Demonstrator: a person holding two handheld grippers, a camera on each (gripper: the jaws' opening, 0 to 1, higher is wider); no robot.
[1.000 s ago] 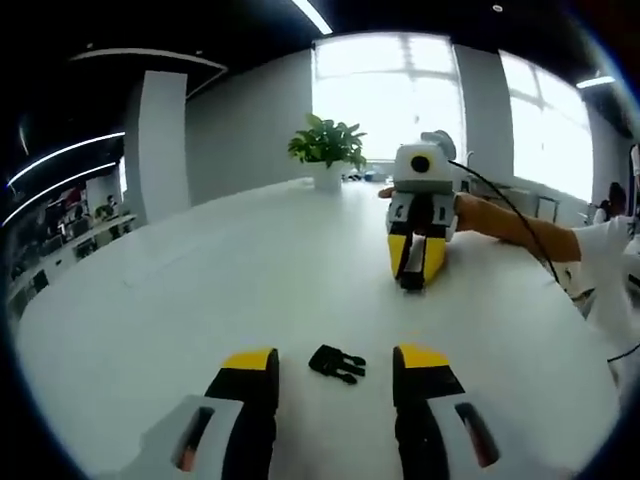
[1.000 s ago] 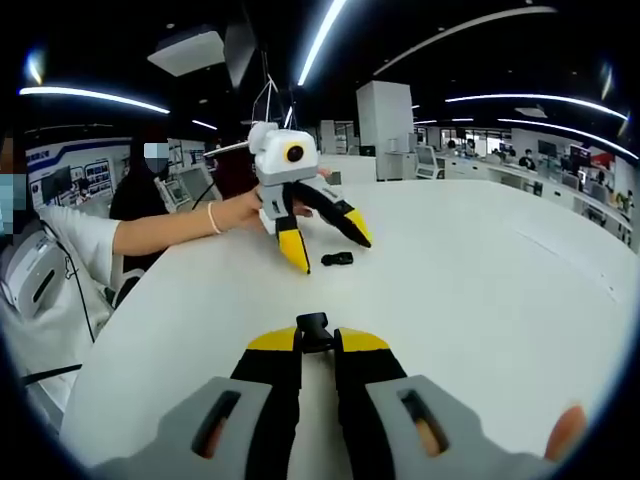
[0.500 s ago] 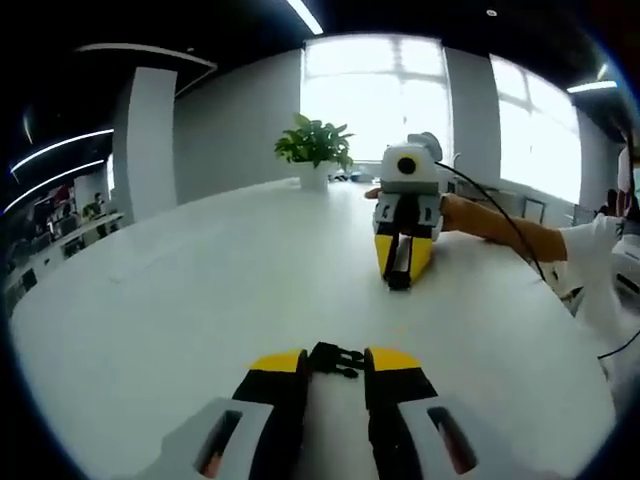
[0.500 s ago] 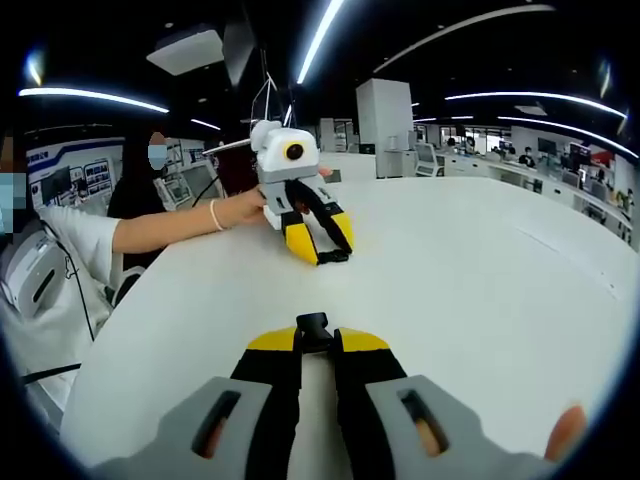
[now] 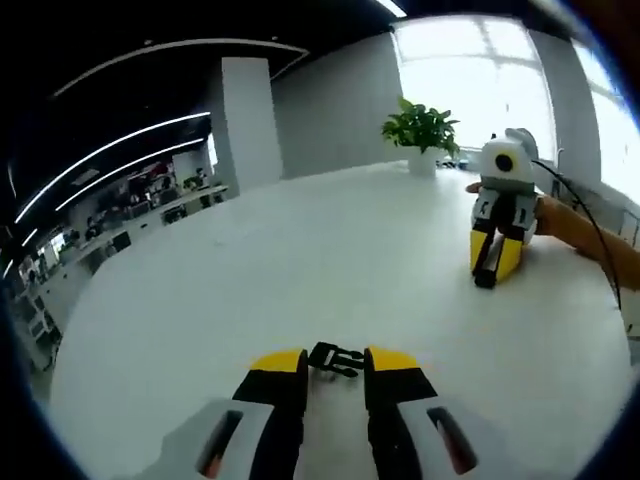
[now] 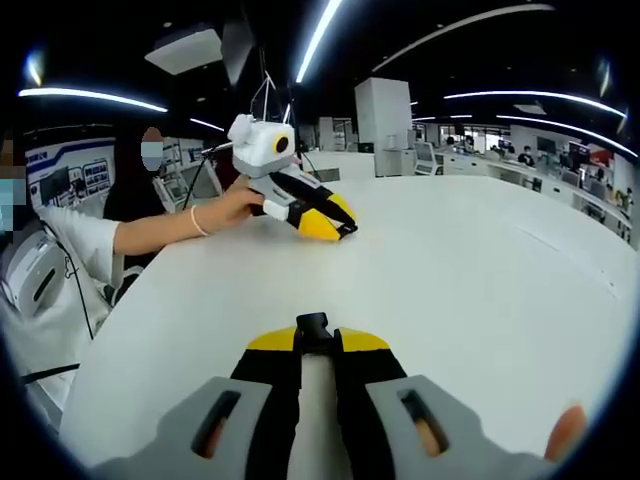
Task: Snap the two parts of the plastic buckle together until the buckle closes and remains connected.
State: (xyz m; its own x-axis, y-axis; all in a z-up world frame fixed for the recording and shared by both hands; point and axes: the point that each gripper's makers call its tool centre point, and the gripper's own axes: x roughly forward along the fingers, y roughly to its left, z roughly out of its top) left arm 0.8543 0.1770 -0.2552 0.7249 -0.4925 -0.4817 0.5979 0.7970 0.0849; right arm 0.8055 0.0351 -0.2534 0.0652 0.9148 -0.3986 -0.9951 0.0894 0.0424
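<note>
Left gripper (image 5: 334,362) fingers clamped on pronged buckle half (image 5: 335,358) just above white table (image 5: 300,260); right gripper (image 6: 316,340), fingers clamped on other buckle half (image 6: 313,326), low over table, the two grippers well apart.

I get blown-out daylight from the window (image 5: 470,90) in the left gripper view, ceiling strips (image 6: 320,40) glaring in the right gripper view, a bright white table (image 6: 470,260), soft blur and edges bending hard
</note>
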